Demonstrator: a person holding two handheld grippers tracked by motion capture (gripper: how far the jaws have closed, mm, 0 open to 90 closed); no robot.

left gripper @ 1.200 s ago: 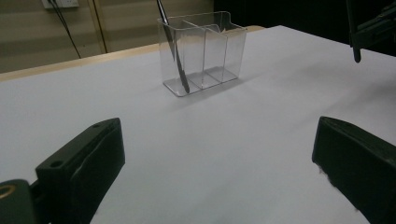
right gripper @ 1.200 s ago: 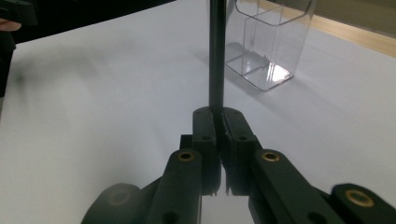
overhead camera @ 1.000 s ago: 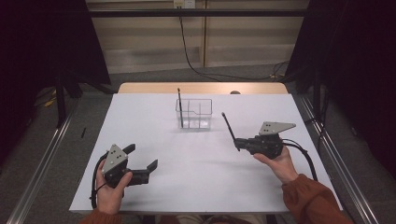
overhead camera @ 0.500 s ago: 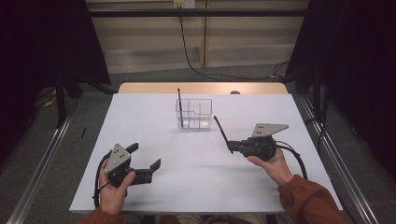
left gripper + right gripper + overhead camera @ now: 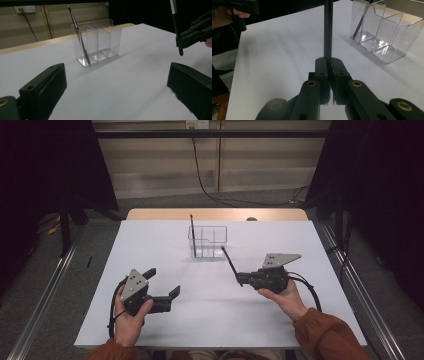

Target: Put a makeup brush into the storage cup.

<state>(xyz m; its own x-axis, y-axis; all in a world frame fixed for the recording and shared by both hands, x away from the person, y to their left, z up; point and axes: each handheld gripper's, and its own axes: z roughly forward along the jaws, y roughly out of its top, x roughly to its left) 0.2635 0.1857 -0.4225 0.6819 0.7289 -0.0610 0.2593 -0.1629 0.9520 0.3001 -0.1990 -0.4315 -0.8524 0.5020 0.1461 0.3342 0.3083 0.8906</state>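
No writing or brand is showing legibly on anything here. The right claw (image 5: 240, 279), sitting right of centre in the high view, is clenching a thin black stick (image 5: 229, 260), a pen or brush whose kind I cannot tell; it is slanting up and away toward the upper left, its tip ending just below the clear organizer (image 5: 216, 236). In the right gripper view the jaws are pressing together on the stick's lower end. The organizer is standing on the white surface (image 5: 165, 240) at upper centre, with a second dark stick (image 5: 78, 35) leaning in its left compartment. The left claw (image 5: 162, 282), at lower left, is resting released, jaws spread wide, grasping nothing.
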